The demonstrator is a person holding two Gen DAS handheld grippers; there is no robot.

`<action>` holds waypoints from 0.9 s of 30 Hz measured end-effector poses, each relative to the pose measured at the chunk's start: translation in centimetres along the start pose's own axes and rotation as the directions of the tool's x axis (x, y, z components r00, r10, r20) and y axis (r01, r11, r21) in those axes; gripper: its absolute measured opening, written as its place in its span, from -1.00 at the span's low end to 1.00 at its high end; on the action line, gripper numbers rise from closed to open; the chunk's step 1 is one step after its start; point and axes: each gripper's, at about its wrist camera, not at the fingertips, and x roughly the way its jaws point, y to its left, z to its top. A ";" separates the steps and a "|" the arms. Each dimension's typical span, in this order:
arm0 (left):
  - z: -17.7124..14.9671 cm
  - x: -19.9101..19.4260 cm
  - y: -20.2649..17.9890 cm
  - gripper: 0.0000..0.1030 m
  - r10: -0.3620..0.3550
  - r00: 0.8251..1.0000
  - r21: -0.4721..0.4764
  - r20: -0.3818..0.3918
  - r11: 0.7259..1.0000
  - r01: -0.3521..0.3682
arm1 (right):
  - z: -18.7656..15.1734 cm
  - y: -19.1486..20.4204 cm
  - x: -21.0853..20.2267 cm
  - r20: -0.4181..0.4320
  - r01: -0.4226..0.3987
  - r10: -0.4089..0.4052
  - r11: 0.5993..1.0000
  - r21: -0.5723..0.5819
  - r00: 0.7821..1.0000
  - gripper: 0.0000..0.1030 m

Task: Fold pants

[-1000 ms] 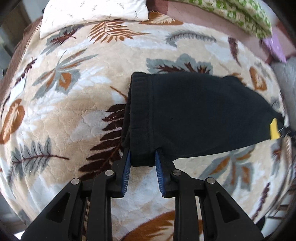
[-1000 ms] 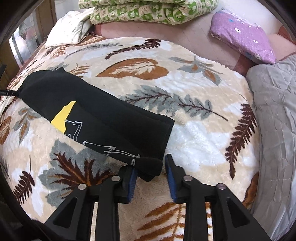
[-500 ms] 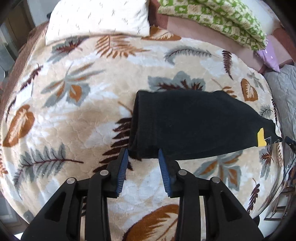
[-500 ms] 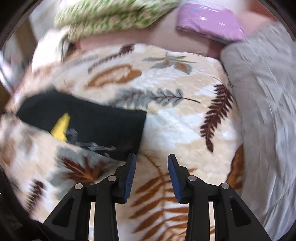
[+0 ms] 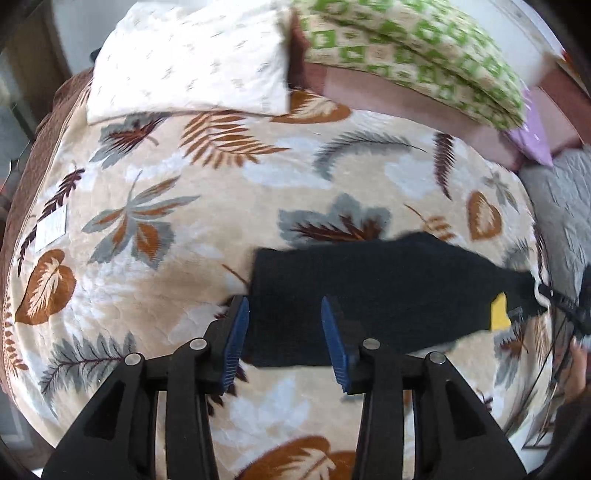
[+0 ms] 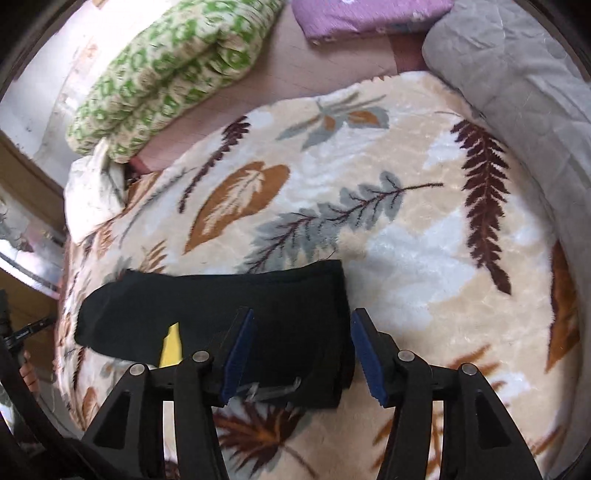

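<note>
Pants [image 5: 373,295] lie folded into a long black bundle on the leaf-patterned blanket [image 5: 177,229], and every place here is told from this bundle. It lies flat on the blanket, with one short end toward the left gripper [image 5: 285,339] and the other short end toward the right gripper [image 6: 301,358]. A yellow patch [image 5: 499,313] shows on the cloth near the end that the right gripper faces.

The left gripper hangs above its end of the bundle. Its blue pads [image 5: 236,339] stand apart, they do not press on the cloth, and its jaws have just been opening. The right gripper hangs above the other end. Its blue pads [image 6: 240,354] also stand apart and clear of the cloth, and its jaws have just been opening too. Both claws are released and hold nothing.

Beyond the bundle, at the far edge of the blanket, lies a white pillow [image 5: 192,62], and beside it a green-patterned quilt [image 5: 406,55]. A purple pillow [image 6: 369,14] lies just past the quilt. A grey cover [image 6: 517,88] lies beside the blanket, off the end of the bundle under the right gripper.
</note>
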 end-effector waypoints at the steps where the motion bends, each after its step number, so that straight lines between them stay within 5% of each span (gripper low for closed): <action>1: 0.5 0.6 0.8 -0.25 -0.014 1.000 -0.023 -0.007 1.000 0.014 | 0.0 -0.2 0.4 0.005 -0.001 0.001 1.000 0.005 1.000 0.07; 6: 1.8 4.6 4.1 -0.25 -0.114 0.987 -0.152 -0.111 0.984 0.096 | 0.1 -0.5 2.3 -0.019 -0.053 0.053 0.999 0.006 0.998 0.05; 15: 2.1 7.9 3.2 -0.25 -0.178 0.971 -0.121 -0.157 0.980 0.160 | 0.5 0.2 2.6 -0.009 -0.064 0.064 0.997 -0.039 0.998 0.05; 20: 2.4 9.2 3.0 -0.25 -0.253 0.949 -0.168 -0.188 0.960 0.223 | 0.5 1.1 2.7 -0.009 -0.030 0.029 0.997 -0.071 1.000 0.05; 27: 2.4 9.2 2.8 -0.25 -0.265 0.945 -0.170 -0.189 0.957 0.235 | 0.5 0.6 2.8 -0.050 -0.113 0.113 0.994 -0.007 0.992 0.09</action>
